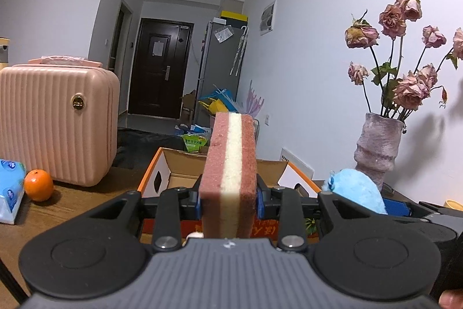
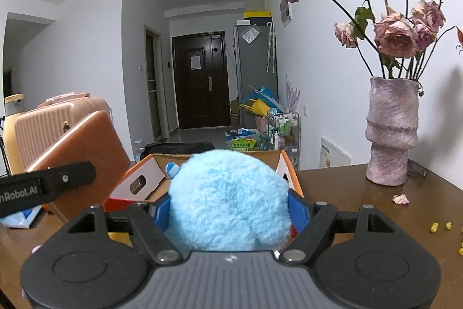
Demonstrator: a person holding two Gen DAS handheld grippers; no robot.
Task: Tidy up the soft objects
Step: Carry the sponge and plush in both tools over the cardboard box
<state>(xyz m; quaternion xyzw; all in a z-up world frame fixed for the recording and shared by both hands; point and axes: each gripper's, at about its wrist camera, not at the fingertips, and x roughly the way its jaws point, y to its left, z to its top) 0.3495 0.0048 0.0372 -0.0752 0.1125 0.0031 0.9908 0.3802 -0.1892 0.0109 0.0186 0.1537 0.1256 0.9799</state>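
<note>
Currently sponge [image 1: 228,178] is clamped in left gripper [image 1: 228,200], blue plush [image 2: 228,199] in right gripper [image 2: 228,210]; side-by-side release over cardboard box [image 1: 185,164] risks collision or rim-snagged items.

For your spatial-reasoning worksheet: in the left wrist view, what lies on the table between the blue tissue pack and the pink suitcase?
An orange sits on the table between the tissue pack and the suitcase, seen in the left wrist view.
</note>
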